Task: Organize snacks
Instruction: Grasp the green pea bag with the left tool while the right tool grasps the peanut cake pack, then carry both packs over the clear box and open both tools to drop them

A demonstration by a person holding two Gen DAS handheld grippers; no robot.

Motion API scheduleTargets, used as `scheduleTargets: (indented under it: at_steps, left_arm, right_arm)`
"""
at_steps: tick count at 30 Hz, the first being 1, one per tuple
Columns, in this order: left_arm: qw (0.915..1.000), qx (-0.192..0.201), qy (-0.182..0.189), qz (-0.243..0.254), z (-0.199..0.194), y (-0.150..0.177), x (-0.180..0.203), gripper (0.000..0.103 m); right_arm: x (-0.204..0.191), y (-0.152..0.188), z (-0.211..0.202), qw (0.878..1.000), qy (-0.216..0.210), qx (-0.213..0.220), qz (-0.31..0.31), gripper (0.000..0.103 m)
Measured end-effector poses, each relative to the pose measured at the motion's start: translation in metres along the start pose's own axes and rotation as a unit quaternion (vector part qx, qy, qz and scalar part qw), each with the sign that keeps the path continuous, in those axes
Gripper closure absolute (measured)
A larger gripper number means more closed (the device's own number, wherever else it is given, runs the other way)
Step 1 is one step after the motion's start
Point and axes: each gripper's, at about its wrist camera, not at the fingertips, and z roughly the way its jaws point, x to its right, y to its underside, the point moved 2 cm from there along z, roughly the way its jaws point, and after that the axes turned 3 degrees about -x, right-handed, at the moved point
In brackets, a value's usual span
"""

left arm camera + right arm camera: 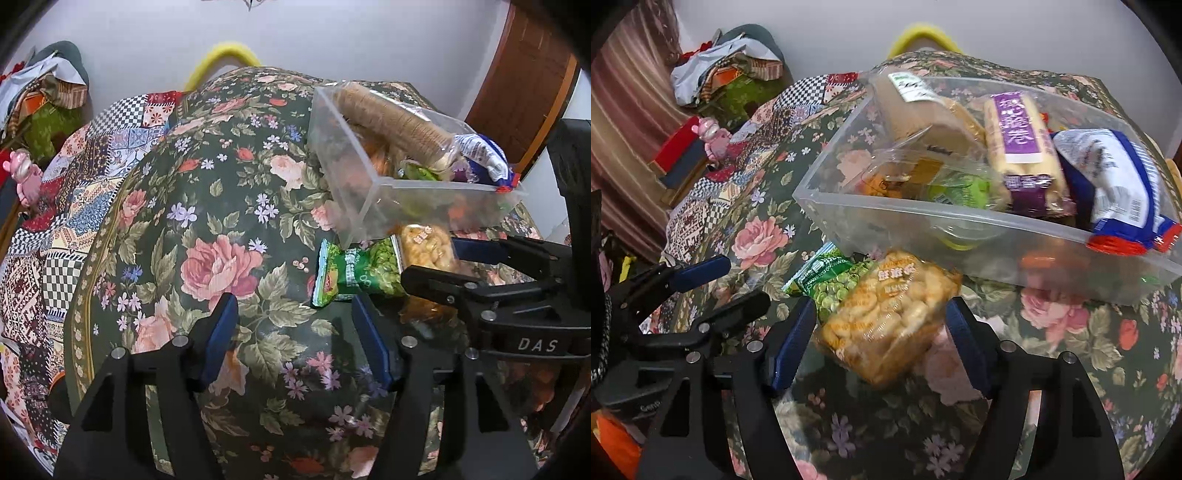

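Observation:
A clear plastic bin (960, 221) holds several snack packs, among them a purple-labelled roll (1019, 136) and a blue and white bag (1123, 188). The bin also shows in the left wrist view (354, 184). In front of it on the floral cloth lie a clear bag of golden puffed snacks (890, 317) and a green pea packet (827, 280). My right gripper (879, 343) is open with its fingers on either side of the golden bag. My left gripper (295, 336) is open and empty, just short of the green packet (354, 273). The right gripper (432, 262) enters the left wrist view from the right.
The table (221, 221) has a dark floral cloth. A patchwork cloth (74, 206) hangs over its left side. A pink toy figure (711, 136), a red box (676, 147) and piled fabric (727, 70) lie beyond at the left. A brown door (524, 85) stands at the right.

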Motion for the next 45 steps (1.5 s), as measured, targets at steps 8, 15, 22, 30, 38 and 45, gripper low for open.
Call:
scheduleTargets:
  at_steps: [8,15,22,30,38,45]
  left_arm:
    - [0.9997,-0.004,0.022,0.004,0.008,-0.001,0.009,0.033]
    - [0.9993,-0.010,0.036,0.003,0.018,-0.007,0.024,0.021]
    - [0.9987,-0.033,0.034,0.019,0.040,-0.014,0.041,0.021]
    - [0.9992,-0.032,0.022,0.007,0.056,-0.019,0.042,0.021]
    - [0.9987,-0.030,0.038,0.016,0.048,-0.016,0.044,0.049]
    - [0.9988,-0.022,0.040,0.020,0.026,-0.004,0.051,0.050]
  right_arm:
    - [0.011,0.006,0.000,1.000,-0.002,-0.007,0.008,0.035]
    - [0.029,0.016,-0.017,1.000,0.004,-0.001,0.009,0.045]
    - [0.039,0.019,-0.025,1.000,-0.001,0.005,0.013,0.052]
    - [0.039,0.011,-0.015,1.000,0.003,0.000,0.022,0.049]
    - [0.037,0.013,-0.013,1.000,0.009,0.008,0.001,0.056]
    - [0.042,0.024,-0.028,1.000,0.011,0.016,0.000,0.059]
